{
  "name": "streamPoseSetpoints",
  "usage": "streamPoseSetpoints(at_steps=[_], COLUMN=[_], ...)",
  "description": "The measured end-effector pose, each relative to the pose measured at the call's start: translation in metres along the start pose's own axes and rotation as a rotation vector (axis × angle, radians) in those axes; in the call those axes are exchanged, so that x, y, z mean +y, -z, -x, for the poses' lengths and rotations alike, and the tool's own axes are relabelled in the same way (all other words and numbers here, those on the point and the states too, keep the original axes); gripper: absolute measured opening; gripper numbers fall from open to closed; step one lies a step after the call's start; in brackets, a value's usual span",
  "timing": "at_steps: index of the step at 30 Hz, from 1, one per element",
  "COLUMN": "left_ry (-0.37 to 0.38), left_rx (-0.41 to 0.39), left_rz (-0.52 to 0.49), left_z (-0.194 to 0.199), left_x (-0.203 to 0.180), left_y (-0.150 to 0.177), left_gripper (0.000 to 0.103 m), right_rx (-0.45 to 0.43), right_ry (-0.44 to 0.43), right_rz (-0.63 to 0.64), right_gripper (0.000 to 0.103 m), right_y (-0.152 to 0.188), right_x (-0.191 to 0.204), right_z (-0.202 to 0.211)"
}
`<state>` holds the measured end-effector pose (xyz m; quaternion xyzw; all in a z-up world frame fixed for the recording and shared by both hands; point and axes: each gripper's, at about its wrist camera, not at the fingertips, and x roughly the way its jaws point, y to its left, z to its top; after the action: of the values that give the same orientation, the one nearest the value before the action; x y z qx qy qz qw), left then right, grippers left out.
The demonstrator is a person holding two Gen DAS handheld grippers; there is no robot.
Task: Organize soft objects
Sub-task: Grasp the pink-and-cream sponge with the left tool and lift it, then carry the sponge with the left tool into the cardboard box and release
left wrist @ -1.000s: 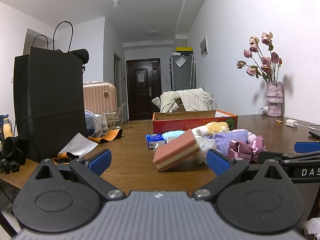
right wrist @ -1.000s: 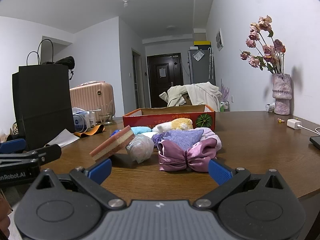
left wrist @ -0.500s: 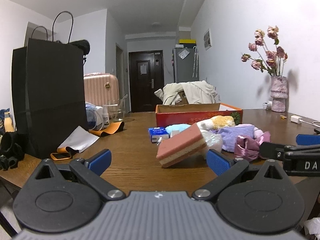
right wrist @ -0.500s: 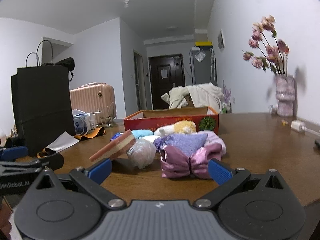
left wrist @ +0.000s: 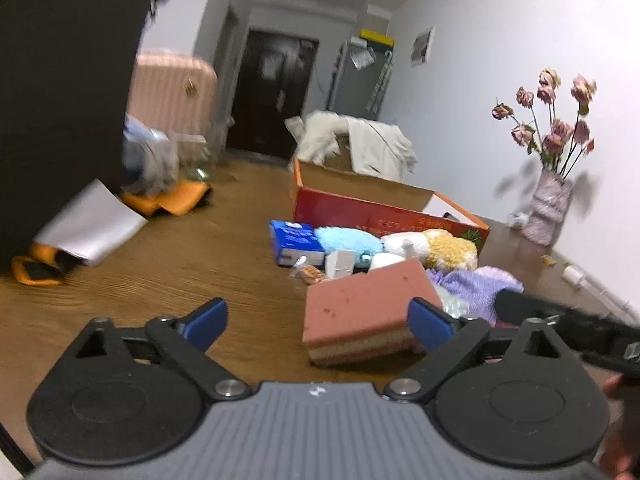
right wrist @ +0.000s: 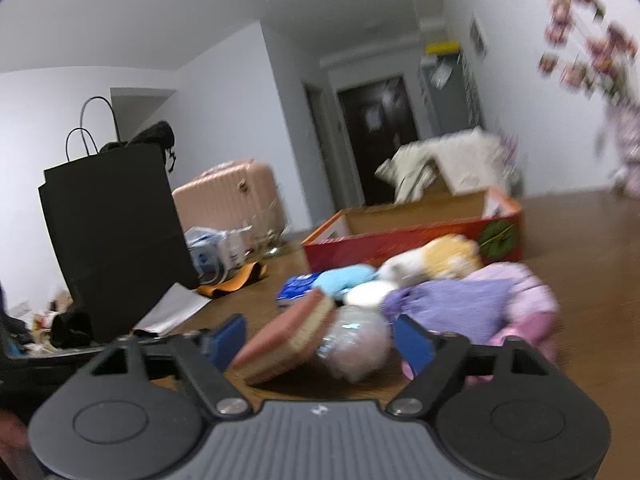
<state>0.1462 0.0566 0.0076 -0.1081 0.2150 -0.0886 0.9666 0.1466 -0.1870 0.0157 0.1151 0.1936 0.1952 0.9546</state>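
My left claw [left wrist: 318, 316] and right claw [right wrist: 320, 338] are open, reaching for the pink sponge [left wrist: 360, 308]; next I squeeze it and lift.

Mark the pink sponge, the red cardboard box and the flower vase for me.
pink sponge [left wrist: 362, 300]: left wrist view, on its pink top face.
red cardboard box [left wrist: 360, 210]: left wrist view, on the red front wall.
flower vase [left wrist: 549, 208]: left wrist view, on the vase body.
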Motion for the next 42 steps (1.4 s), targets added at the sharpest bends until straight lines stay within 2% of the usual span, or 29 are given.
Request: streamPoseSetpoints(at_steps=[1, 4, 5, 7, 8, 10, 11, 13, 17, 22, 26, 27, 30, 32, 34, 36, 38, 42], left_ry=[0.017, 0.066, 0.086, 0.117, 0.149, 0.199, 0.220, 0.227, 0.256, 0.284, 0.271, 0.273, 0.252, 0.251, 0.257, 0.257, 0.243, 0.258], left_rx=[0.021, 0.079, 0.105, 0.179, 0.199, 0.222, 0.231, 0.230, 0.205, 0.276, 0.327, 0.328, 0.307, 0.315, 0.337, 0.354, 0.335, 0.269], left_rz=[0.029, 0.082, 0.098, 0.146, 0.172, 0.219, 0.235, 0.241, 0.140, 0.058, 0.074, 0.077, 0.066, 0.071, 0.077, 0.078, 0.061, 0.046], left_z=[-0.010, -0.038, -0.046, -0.062, -0.067, -0.071, -0.070, -0.060, -0.021, -0.001, -0.006, -0.005, -0.001, -0.003, -0.006, -0.007, -0.006, -0.010], left_x=[0.006, 0.020, 0.024, 0.031, 0.036, 0.042, 0.043, 0.041, 0.017, -0.005, -0.009, -0.008, -0.008, -0.009, -0.010, -0.012, -0.016, -0.023], left_y=[-0.005, -0.014, -0.016, -0.017, -0.015, -0.014, -0.014, -0.018, -0.022, -0.002, 0.013, 0.014, 0.013, 0.014, 0.016, 0.017, 0.012, -0.014], left_gripper=[0.091, 0.081, 0.079, 0.065, 0.063, 0.046, 0.046, 0.044, 0.044, 0.044, 0.044, 0.045, 0.055, 0.056, 0.052, 0.046, 0.040, 0.039], right_rx=[0.011, 0.036, 0.049, 0.087, 0.102, 0.128, 0.137, 0.134, 0.127, 0.192, 0.226, 0.221, 0.215, 0.212, 0.221, 0.234, 0.224, 0.163], right_ry=[-0.008, -0.031, -0.046, -0.048, -0.050, -0.031, -0.025, -0.036, -0.044, 0.019, 0.045, 0.047, 0.024, 0.010, -0.010, -0.033, -0.020, -0.024], right_rz=[-0.008, -0.048, -0.058, -0.071, -0.077, -0.088, -0.099, -0.101, -0.012, 0.039, -0.061, -0.081, -0.102, -0.115, -0.137, -0.170, -0.149, -0.089], right_gripper=[0.060, 0.052, 0.045, 0.037, 0.028, 0.022, 0.019, 0.018, 0.018, 0.021, 0.021, 0.025, 0.032, 0.032, 0.032, 0.027, 0.027, 0.027], right_y=[-0.003, -0.014, -0.017, -0.017, -0.015, -0.010, -0.008, -0.012, -0.018, 0.005, 0.024, 0.026, 0.029, 0.031, 0.032, 0.034, 0.028, -0.002], right_x=[-0.001, -0.004, -0.006, -0.006, -0.007, -0.009, -0.011, -0.011, -0.001, 0.003, -0.018, -0.022, -0.027, -0.029, -0.031, -0.034, -0.030, -0.027], right_z=[-0.011, -0.043, -0.052, -0.068, -0.073, -0.080, -0.080, -0.069, -0.026, 0.006, 0.002, 0.003, 0.008, 0.009, 0.007, 0.003, 0.004, 0.002])
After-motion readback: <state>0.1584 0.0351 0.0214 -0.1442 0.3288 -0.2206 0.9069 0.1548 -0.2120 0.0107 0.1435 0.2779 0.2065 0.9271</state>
